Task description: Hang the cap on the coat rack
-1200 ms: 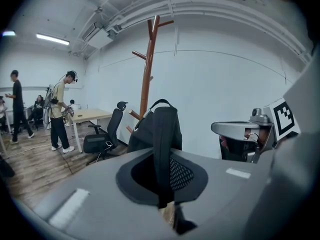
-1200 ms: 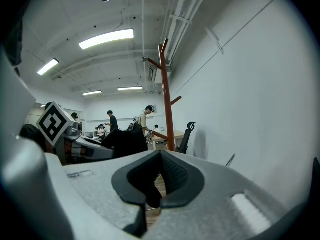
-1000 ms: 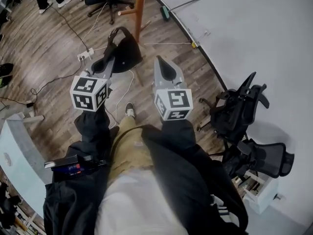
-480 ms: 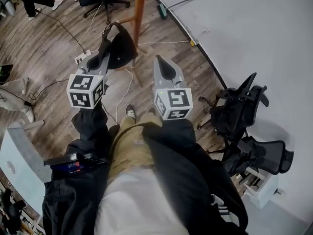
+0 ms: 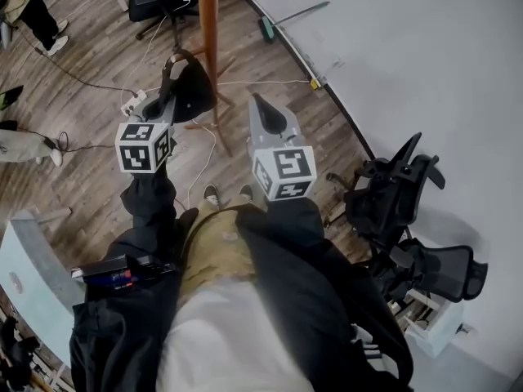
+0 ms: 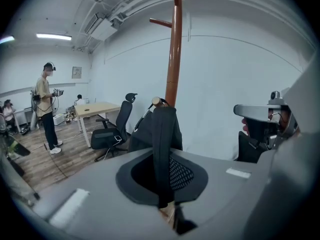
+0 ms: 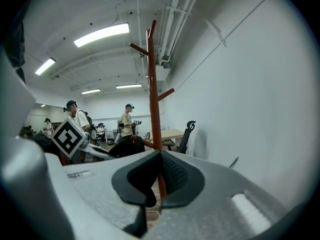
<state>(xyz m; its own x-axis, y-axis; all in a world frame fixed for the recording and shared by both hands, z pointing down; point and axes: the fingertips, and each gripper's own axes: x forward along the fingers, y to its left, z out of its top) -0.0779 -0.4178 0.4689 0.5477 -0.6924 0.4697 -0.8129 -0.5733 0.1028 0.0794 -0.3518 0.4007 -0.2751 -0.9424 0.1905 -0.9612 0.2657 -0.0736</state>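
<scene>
Wood floor (image 5: 90,64); left hand-held gripper (image 5: 169,95) clamps cap (image 5: 196,92).

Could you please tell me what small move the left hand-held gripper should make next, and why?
Probably raise the left hand-held gripper up along the coat rack toward a peg. Its jaws are shut on the cap, gripped by its strap, and the cap hangs close in front of the pole, while the pegs sit well above it.

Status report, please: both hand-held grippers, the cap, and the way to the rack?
Left hand-held gripper shut on black fabric cap; right hand-held gripper shut, empty. Cap beside brown wooden coat rack, not yet hung. Nothing seen between them.
</scene>
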